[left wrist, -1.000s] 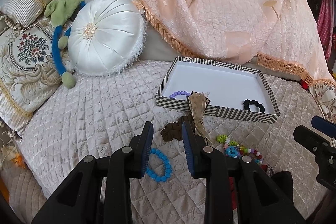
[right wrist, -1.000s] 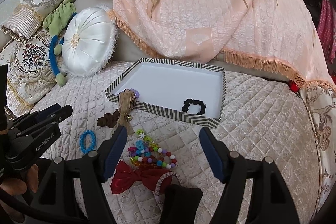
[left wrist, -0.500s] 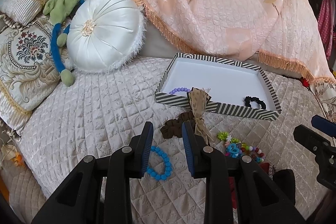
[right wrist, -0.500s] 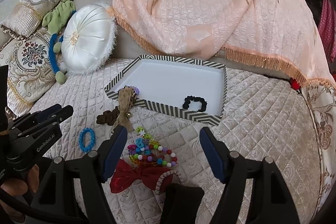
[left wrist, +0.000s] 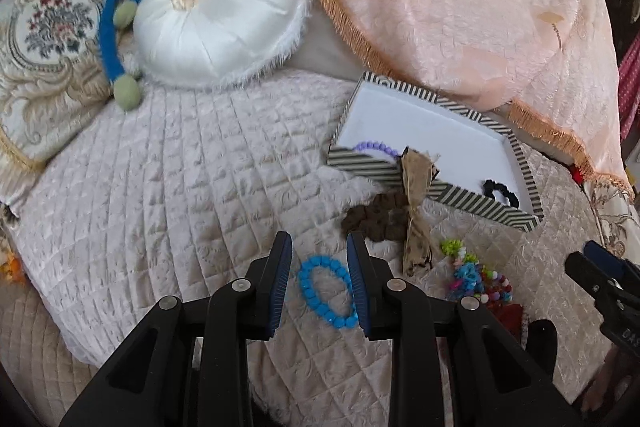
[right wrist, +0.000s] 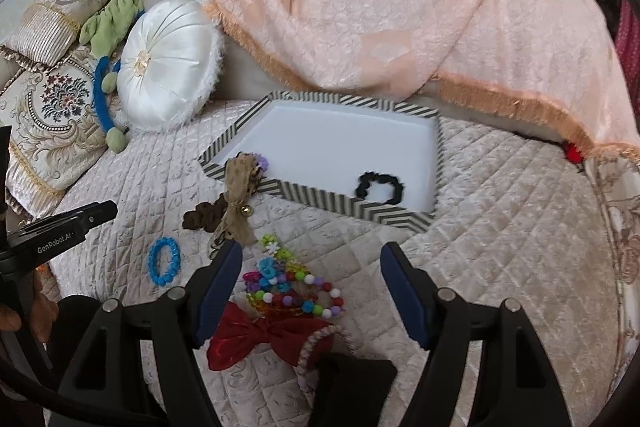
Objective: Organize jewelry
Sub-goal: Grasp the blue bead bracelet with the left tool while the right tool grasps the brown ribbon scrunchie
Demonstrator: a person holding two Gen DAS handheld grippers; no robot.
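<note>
Left gripper (left wrist: 318, 269) has slid forward and down since a second ago; blue bead bracelet (left wrist: 326, 291), previously half hidden under its left finger, now sits framed between both fingers. Right gripper (right wrist: 310, 289) hasn't shifted.

Bracelet lies flat on the quilted bedspread (left wrist: 180, 187), apart from both pads as far as I can tell. Left jaws stand partly spread, nothing pinched yet. Ahead and to the right of the left gripper: brown scrunchie (left wrist: 370, 219), then a tan ribbon bow (left wrist: 416, 195) draped over the near wall of the striped tray (left wrist: 460, 201). Tray already holds a purple bead bracelet (left wrist: 374, 147) and a black scrunchie (left wrist: 500, 191).

Right gripper hovers with jaws wide apart and empty above the multicolour bead pile (right wrist: 290, 287), red bow (right wrist: 264, 337) just below it.

Step in hand, my read: left-side pickup of the blue bracelet, approach nearly done. Next move calls for a bit more descent so the pads straddle one side of the ring, then close. Beads look round and slick; a shallow pinch could squirt them out. After that, lift and carry to the tray's bare floor.
</note>
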